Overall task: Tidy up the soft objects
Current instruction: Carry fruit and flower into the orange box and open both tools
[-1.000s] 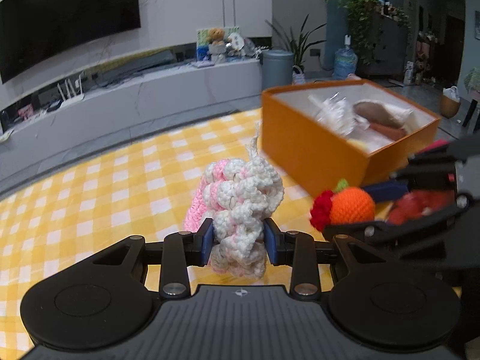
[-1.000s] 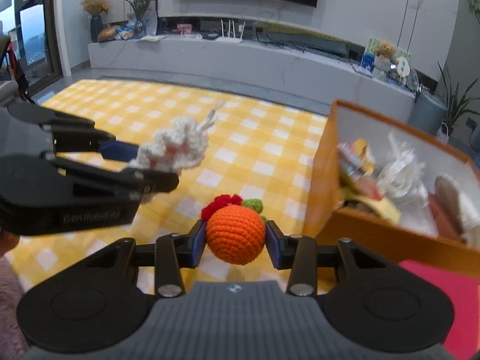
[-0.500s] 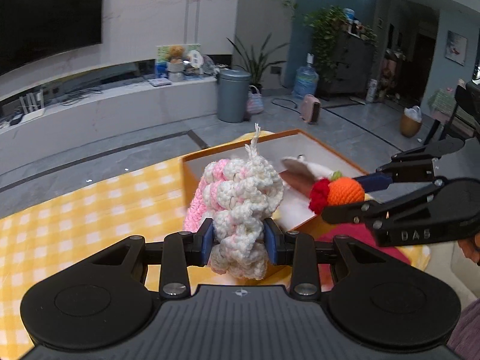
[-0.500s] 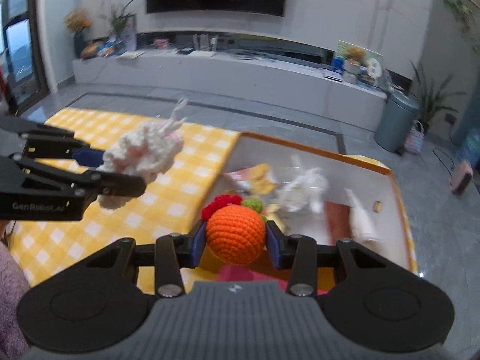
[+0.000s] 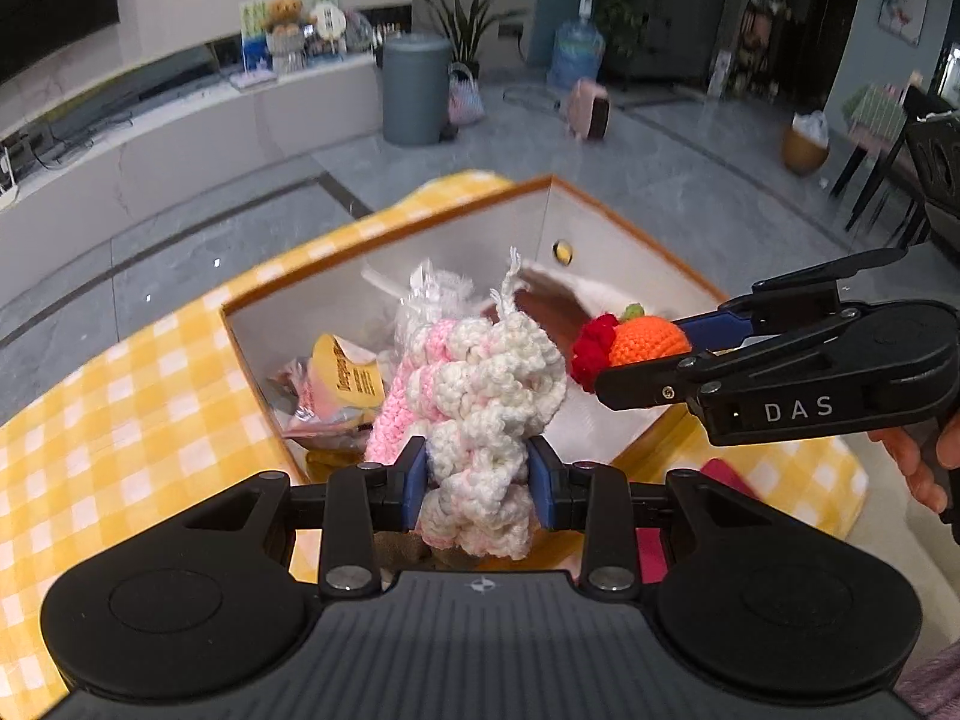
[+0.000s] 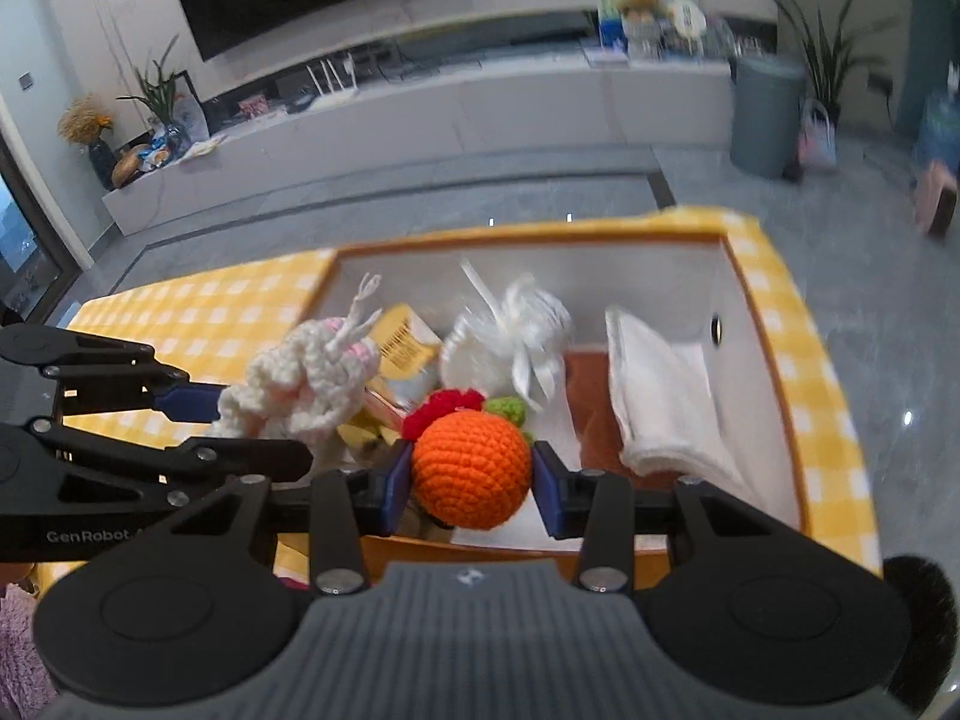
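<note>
My left gripper point(image 5: 478, 483) is shut on a pink-and-white crochet piece point(image 5: 489, 396), held above the near edge of the orange box point(image 5: 384, 228). My right gripper point(image 6: 472, 489) is shut on an orange crochet fruit point(image 6: 471, 468) with red and green trim, held over the same box point(image 6: 774, 354). Each gripper shows in the other's view: the right one point(image 5: 666, 354) with the fruit point(image 5: 648, 339), the left one point(image 6: 264, 426) with the crochet piece point(image 6: 306, 378). They are side by side, apart.
The box holds a white ribbon bundle point(image 6: 522, 342), a folded white cloth point(image 6: 660, 396), a yellow packet point(image 6: 402, 345) and a brown item point(image 6: 585, 396). It stands on a yellow checked tablecloth point(image 5: 120, 408). A pink item point(image 5: 729, 480) lies beside the box.
Both grippers have moved from beside the box to above it, each still holding its crochet item. The box interior now lies directly below them.
</note>
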The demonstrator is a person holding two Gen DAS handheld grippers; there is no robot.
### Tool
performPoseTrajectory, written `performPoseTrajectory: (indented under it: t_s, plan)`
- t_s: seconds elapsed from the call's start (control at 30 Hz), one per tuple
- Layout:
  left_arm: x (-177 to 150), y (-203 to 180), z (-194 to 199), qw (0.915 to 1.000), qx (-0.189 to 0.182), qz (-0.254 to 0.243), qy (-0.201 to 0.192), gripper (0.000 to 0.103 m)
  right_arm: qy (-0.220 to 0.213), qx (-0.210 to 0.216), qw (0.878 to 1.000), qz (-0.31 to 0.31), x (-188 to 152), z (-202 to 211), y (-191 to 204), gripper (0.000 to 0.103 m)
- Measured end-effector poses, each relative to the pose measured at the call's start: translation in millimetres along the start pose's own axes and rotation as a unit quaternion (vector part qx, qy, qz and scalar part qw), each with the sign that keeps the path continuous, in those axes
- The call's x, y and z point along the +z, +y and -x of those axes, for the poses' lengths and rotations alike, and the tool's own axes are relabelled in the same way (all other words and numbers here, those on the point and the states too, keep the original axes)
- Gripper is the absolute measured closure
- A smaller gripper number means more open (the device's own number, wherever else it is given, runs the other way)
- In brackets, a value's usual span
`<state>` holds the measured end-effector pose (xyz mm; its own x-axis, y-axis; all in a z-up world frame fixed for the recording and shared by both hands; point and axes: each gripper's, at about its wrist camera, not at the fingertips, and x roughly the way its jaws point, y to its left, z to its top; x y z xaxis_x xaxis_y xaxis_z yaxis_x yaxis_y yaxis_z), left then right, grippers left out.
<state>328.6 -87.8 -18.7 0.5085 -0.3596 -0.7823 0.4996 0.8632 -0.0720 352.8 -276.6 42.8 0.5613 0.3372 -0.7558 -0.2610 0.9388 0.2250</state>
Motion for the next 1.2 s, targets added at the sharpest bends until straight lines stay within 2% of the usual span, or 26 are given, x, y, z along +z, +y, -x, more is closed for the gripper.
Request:
performPoseTrajectory:
  t_s: [0.17,0.3,0.53,0.67,0.83,0.97,1.03,1.2]
  plan:
    - [-4,7,-26,0.9987,0.018,-0.004,0.046,0.064,0.023,0.013,0.999,-0.029,-1,-31,-16,0.061]
    - [-7,10,-35,0.9977,0.021,-0.004,0.064,0.063,0.041,0.016,0.998,-0.039,-4,-50,-19,0.061]
    - [-8,8,-38,0.9975,0.017,0.004,0.069,0.051,0.05,0.0,0.998,-0.026,-8,-55,-14,0.06]
    - [-7,2,-20,0.9984,0.013,-0.001,0.055,0.042,0.043,-0.003,0.998,-0.036,-5,-46,-10,0.057]
    - [1,-4,24,0.9997,0.016,-0.011,0.014,0.037,0.016,-0.023,0.998,-0.047,1,-17,-3,0.046]
    - [4,-10,70,0.9991,0.016,-0.006,-0.039,0.035,-0.017,-0.035,0.998,-0.049,8,22,7,0.041]
    - [3,-16,94,0.9972,0.019,-0.004,-0.072,0.035,-0.036,-0.04,0.998,-0.043,11,45,17,0.036]
    - [-9,-35,150,0.9865,0.055,-0.02,-0.153,0.035,-0.1,-0.06,0.993,-0.024,7,103,46,0.024]
